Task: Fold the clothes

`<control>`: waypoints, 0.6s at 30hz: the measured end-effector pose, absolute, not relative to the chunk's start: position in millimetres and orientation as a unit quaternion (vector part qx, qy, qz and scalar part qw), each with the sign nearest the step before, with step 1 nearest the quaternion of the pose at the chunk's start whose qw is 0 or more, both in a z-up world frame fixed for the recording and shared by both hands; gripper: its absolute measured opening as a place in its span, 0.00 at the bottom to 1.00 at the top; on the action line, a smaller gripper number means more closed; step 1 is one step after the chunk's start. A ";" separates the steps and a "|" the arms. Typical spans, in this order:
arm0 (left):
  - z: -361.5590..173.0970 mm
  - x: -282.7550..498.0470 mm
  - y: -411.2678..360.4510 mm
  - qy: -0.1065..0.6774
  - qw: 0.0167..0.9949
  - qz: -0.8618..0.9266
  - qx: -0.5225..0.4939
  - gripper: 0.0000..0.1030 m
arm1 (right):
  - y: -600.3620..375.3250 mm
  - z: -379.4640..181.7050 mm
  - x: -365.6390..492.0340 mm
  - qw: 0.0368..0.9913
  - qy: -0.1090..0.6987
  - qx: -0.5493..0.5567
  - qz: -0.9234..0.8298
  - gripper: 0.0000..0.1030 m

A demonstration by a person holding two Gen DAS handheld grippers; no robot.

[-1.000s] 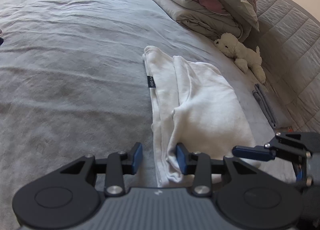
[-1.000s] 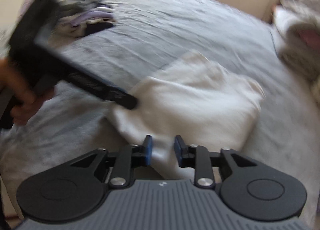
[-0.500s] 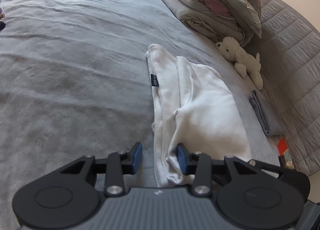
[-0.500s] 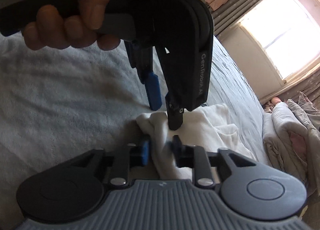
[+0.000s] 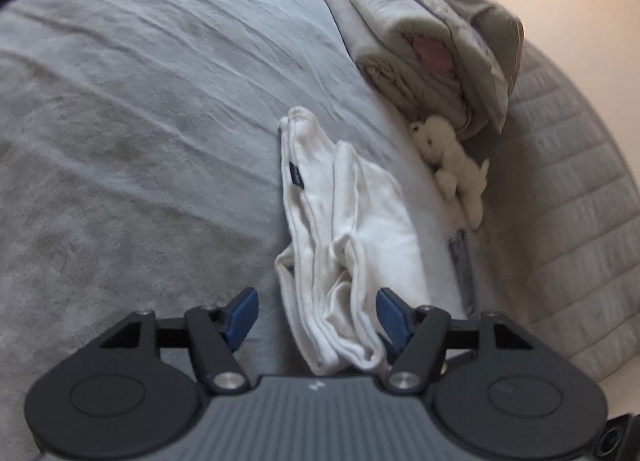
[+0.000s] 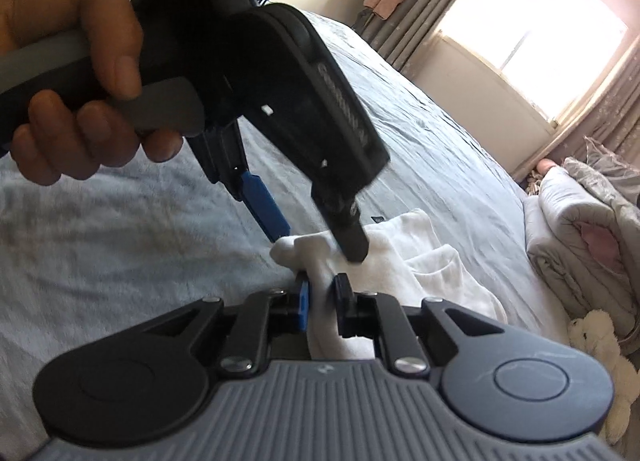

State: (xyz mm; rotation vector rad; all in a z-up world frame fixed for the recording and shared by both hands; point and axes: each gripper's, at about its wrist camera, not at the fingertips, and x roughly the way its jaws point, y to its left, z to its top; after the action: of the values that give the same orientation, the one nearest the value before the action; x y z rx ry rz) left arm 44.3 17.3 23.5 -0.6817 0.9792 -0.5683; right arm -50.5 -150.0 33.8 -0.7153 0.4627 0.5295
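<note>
A white garment (image 5: pixel 360 213), folded into a long strip, lies on the grey bed (image 5: pixel 140 121). Its near end sits between the fingers of my left gripper (image 5: pixel 316 313), whose jaws are opening and stand clear of the cloth on both sides. In the right wrist view a hand (image 6: pixel 72 73) holds that left gripper (image 6: pixel 316 241) over the garment's (image 6: pixel 400 237) corner. Just below it, my right gripper (image 6: pixel 322 301) is closing, with a fold of the white cloth pinched between its pads.
A rolled grey duvet (image 5: pixel 420 33) and a white plush dog (image 5: pixel 452 165) lie against the quilted headboard (image 5: pixel 568 189). A small grey folded item (image 5: pixel 462 257) lies beside the garment. A bright window (image 6: pixel 532 29) with curtains is beyond the bed.
My left gripper's jaws have spread much wider and the left wrist has rolled. The right gripper has come in under the left one and narrowed onto the garment's corner.
</note>
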 end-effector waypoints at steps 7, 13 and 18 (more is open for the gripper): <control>17.1 40.3 8.3 0.455 0.768 -0.285 -0.350 0.65 | -152.5 37.9 -41.6 0.882 0.218 -0.333 0.251 0.12; 10.5 40.0 -7.8 0.461 0.776 -0.281 -0.327 0.58 | -146.3 30.1 -38.7 0.877 0.221 -0.345 0.253 0.12; 6.4 43.7 -8.3 0.455 0.784 -0.271 -0.324 0.33 | -141.2 27.1 -42.7 0.872 0.226 -0.350 0.256 0.12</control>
State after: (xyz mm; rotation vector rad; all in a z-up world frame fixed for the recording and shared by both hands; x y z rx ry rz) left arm 43.7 -8.3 6.4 -0.6995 0.9827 -0.5842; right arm -42.7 -141.2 27.1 -0.7321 0.4725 0.5345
